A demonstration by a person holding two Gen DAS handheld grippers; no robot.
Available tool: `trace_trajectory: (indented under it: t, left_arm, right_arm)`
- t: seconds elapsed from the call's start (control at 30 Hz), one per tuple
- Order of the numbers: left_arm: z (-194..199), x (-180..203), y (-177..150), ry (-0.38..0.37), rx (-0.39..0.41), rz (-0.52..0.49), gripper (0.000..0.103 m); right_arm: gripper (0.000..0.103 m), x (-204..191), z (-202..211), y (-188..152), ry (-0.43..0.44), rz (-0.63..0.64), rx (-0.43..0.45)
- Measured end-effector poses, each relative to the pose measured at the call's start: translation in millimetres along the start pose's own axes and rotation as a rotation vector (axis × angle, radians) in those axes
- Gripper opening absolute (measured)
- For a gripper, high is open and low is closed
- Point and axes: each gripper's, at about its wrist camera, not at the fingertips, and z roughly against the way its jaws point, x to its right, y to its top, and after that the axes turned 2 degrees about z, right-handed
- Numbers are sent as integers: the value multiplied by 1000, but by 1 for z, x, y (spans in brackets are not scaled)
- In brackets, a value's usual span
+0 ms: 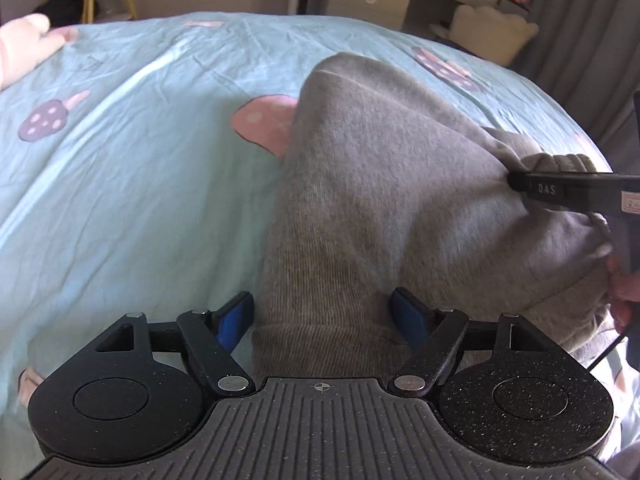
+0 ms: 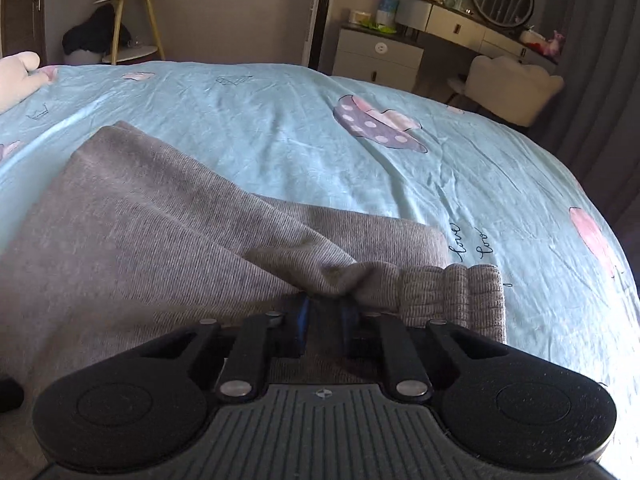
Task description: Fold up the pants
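Observation:
Grey knit pants (image 1: 380,184) lie folded lengthwise on a light blue bedsheet (image 1: 120,200). In the left wrist view my left gripper (image 1: 322,312) stands open, its blue pads either side of the ribbed leg cuff (image 1: 320,344); the left pad is clear of the cloth. My right gripper (image 2: 326,312) is shut on a bunched pinch of fabric beside the elastic waistband (image 2: 452,292) of the pants (image 2: 160,220). From the left wrist view that right gripper (image 1: 516,180) comes in from the right at the waistband (image 1: 560,162), with a person's hand (image 1: 620,292) behind it.
The bedsheet (image 2: 280,120) with pink and purple prints stretches far beyond the pants. A pale pink plush (image 2: 16,76) lies at the far left corner. Beyond the bed stand a yellow-legged side table (image 2: 132,20), a dresser (image 2: 380,56) and a cream chair (image 2: 516,84).

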Motion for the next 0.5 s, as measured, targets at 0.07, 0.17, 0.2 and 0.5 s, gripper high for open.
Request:
trace_trajectory:
  t: [0.07,0.17,0.2,0.5]
  left_arm:
    - [-2,-10,0,-29,-18,61,87]
    - [1,-25,1,-86,-13,150,86]
    - [5,-26,0,-101,-3,160,85]
    - [28,1,-9,-87,69,64,86]
  right_arm:
    - [16,2,11,-1,34,-36,-4]
    - [31,26,47,-17,178,-186,8]
    - [36,38,63,-27,203,-245,25]
    - [61,126,128,-124,291,-786,29]
